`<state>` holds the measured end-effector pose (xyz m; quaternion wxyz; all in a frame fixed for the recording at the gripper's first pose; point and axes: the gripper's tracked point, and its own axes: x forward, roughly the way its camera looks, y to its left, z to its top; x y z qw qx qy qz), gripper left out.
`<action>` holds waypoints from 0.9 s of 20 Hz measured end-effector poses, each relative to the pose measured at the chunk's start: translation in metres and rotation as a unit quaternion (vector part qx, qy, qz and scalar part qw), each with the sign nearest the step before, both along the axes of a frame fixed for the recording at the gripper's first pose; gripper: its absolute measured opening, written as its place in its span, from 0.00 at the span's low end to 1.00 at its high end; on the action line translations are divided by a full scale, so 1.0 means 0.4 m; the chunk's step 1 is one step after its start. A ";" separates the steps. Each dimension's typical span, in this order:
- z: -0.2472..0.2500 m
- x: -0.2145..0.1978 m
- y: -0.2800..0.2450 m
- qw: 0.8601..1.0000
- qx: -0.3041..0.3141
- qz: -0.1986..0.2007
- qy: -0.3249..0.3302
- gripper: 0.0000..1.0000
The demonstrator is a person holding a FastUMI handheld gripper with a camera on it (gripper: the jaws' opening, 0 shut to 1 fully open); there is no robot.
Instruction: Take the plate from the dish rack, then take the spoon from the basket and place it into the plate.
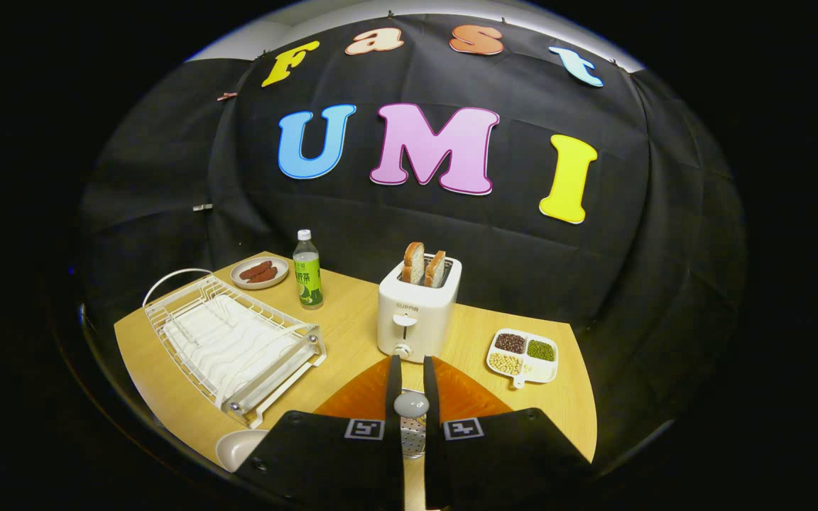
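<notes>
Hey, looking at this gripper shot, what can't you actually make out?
- Spoon: handle end clamped in the hand-held gripper; its bowl hidden below by the fingers.
- Perforated basket: a sliver between the fingers.
- Plate: partly covered by the gripper body.
- Sectioned dish: grains too small to identify.

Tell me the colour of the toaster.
White, with two browned bread slices in its slots; the gripper view shows the toaster just beyond the gripper.
</notes>
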<state>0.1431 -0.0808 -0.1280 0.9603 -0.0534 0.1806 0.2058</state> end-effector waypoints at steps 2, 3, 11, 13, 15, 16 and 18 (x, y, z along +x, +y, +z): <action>0.050 -0.025 0.004 1.000 0.010 -0.014 -0.005 0.15; 0.072 -0.039 0.006 1.000 0.009 -0.019 -0.008 0.15; 0.086 -0.195 0.070 0.999 0.018 -0.043 0.007 0.15; 0.069 -0.230 0.093 0.998 0.025 -0.048 0.022 0.15; 0.040 -0.247 0.106 0.998 0.016 -0.051 0.027 0.15; 0.016 -0.254 0.111 0.998 0.009 -0.051 0.032 0.15; -0.035 -0.271 0.128 0.997 0.004 -0.054 0.053 0.15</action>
